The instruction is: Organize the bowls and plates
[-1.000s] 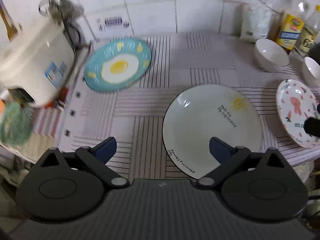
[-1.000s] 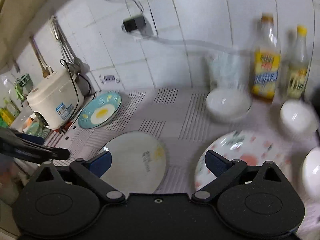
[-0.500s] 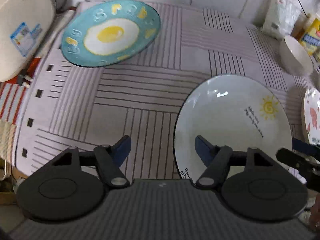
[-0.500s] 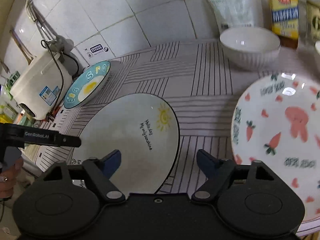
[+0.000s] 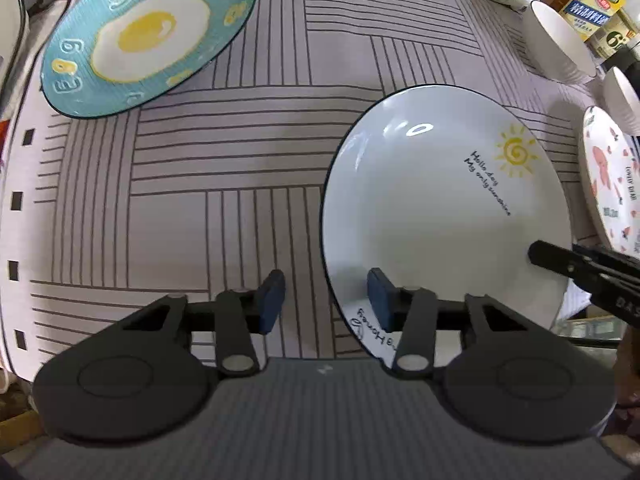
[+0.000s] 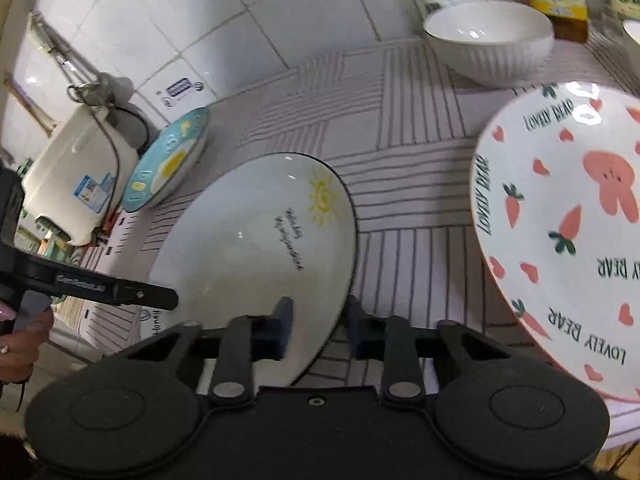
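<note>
Both hand-held grippers straddle the near rim of the sun plate (image 5: 444, 200), lower centre of frame, left (image 5: 326, 300) and right (image 6: 318, 326) each part-open, not yet clenched; next likely: pinch, lift toward another plate.

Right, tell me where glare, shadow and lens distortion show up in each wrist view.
Left wrist view: a bright glare spot on the sun plate, a soft shadow on the striped cloth along its left edge, and straight stripes bowing toward the frame edges. Right wrist view: glare on the bear plate and inside the white bowl; wall tiles curve strongly, corners vignette black.
</note>
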The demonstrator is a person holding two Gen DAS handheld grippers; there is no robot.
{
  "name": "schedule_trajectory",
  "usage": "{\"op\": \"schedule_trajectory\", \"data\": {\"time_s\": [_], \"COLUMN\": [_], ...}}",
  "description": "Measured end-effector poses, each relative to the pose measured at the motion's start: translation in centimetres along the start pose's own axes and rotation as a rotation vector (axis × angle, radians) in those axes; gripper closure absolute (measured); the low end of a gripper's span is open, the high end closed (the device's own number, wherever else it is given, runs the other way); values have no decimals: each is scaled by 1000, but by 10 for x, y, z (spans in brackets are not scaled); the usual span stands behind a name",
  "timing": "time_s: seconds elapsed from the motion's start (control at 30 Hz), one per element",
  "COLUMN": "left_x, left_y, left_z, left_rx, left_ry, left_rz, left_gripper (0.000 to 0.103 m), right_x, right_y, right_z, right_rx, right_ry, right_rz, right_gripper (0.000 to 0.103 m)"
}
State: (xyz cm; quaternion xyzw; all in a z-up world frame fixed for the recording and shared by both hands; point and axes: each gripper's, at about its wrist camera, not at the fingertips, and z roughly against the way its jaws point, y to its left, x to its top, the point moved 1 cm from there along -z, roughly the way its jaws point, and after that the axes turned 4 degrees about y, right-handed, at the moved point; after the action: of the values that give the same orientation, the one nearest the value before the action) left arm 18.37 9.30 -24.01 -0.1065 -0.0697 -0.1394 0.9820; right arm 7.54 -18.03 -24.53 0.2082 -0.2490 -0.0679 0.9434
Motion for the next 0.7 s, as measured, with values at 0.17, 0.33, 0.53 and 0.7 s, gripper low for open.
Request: {"op": "schedule_trajectory", "data": {"time_s": [0.17, 0.33, 0.53, 0.7], "left_x": [6, 7, 12, 41], "left_y": [-9, -14, -23, -29], "left_z": [-4, -2, 18, 25], "left_rx": [-23, 11, 48, 67], "left_ry": [12, 18, -45, -71], "left_rz": [-25, -52, -122, -157], "left_gripper": [76, 76, 75, 73], "right_x": [0, 7, 16, 42], "right_y": [-10, -12, -5, -3], "right_z": [0, -2, 6, 7], "right_rx": [35, 51, 55, 65], "right_ry": [-3, 31, 29, 27], "right_rz": [-66, -87, -24, 44], "right_gripper": [87, 87, 86, 84]}}
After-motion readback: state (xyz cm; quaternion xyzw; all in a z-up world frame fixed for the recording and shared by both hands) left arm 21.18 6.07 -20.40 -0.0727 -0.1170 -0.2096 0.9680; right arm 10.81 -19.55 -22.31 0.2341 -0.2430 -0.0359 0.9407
